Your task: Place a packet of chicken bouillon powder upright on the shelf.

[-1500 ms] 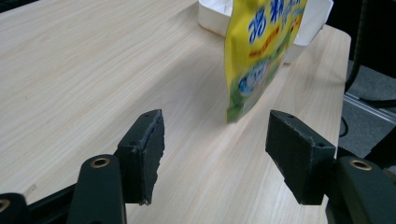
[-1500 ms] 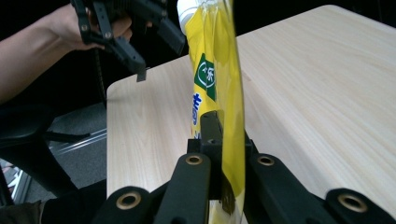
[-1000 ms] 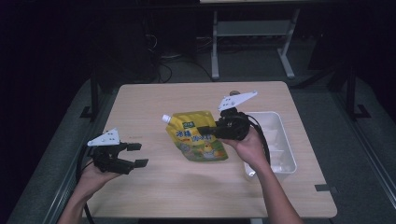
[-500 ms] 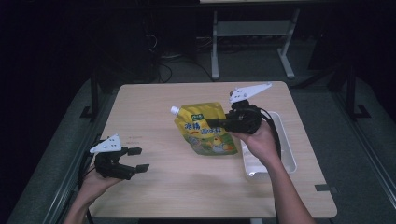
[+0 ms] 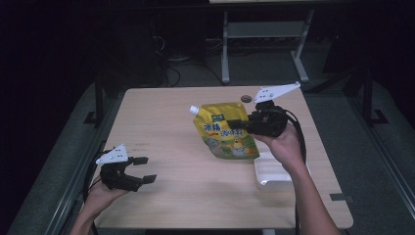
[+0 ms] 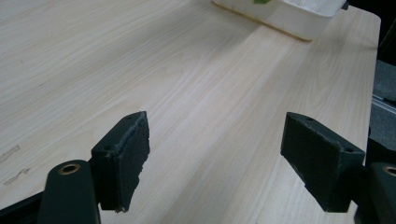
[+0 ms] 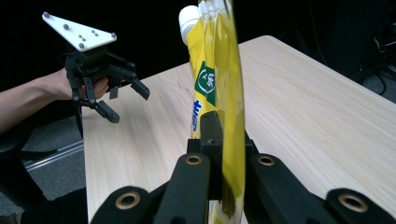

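Note:
A yellow spouted pouch [image 5: 224,129] with a white cap and green label hangs upright above the table's middle, lifted off the wood. My right gripper [image 5: 234,123] is shut on its right edge; in the right gripper view the pouch [image 7: 215,88] stands edge-on, pinched between the black jaws. My left gripper [image 5: 145,170] rests near the table's front left corner, jaws spread wide over bare wood, nothing between its fingers [image 6: 123,158]. The right gripper view shows that left gripper [image 7: 127,100] far off at the left, open.
A white tray [image 5: 271,172] lies on the table under my right forearm, its rim also in the left gripper view as the tray [image 6: 289,16]. A small dark round object [image 5: 246,98] sits near the table's far edge. Table edges drop to a dark floor.
My right gripper has lifted the pouch from lying on the table to hanging upright, moving it up and away. The left gripper has drawn back slightly toward the front left corner.

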Demonstrator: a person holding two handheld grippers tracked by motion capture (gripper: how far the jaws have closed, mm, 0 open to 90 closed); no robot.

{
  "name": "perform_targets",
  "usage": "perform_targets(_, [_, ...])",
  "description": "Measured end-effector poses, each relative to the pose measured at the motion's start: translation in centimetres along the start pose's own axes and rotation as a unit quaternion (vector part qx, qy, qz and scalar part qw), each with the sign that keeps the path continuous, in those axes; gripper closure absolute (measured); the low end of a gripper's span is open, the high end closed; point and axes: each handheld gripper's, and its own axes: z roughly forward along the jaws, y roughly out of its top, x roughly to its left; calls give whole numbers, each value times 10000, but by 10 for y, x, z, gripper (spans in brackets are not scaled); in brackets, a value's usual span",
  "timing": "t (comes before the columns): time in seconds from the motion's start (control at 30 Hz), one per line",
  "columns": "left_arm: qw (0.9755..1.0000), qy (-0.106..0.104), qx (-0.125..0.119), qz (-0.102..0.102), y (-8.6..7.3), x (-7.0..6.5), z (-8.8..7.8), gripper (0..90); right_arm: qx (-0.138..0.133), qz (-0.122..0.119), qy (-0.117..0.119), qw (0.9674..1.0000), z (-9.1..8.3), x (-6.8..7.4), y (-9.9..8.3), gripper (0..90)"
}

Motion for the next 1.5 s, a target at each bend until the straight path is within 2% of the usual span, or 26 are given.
perform_targets(0.47, [9999, 29, -29, -102, -4, 3, 2, 219, -95, 64, -148, 9998, -22, -7, -5, 886])
perform_targets(0.77, [10000, 51, -41, -46, -5, 3, 2, 218, -129, 127, -298, 9994, -39, -12, -10, 887])
perform_targets(1.1, [10000, 46, -70, -37, -6, 3, 3, 218, -195, 250, -577, 9978, -68, -20, -27, 887])
perform_targets(1.5, [9999, 47, -90, -19, -6, 2, 4, 218, -263, 381, -717, 9964, -87, -26, -47, 886])
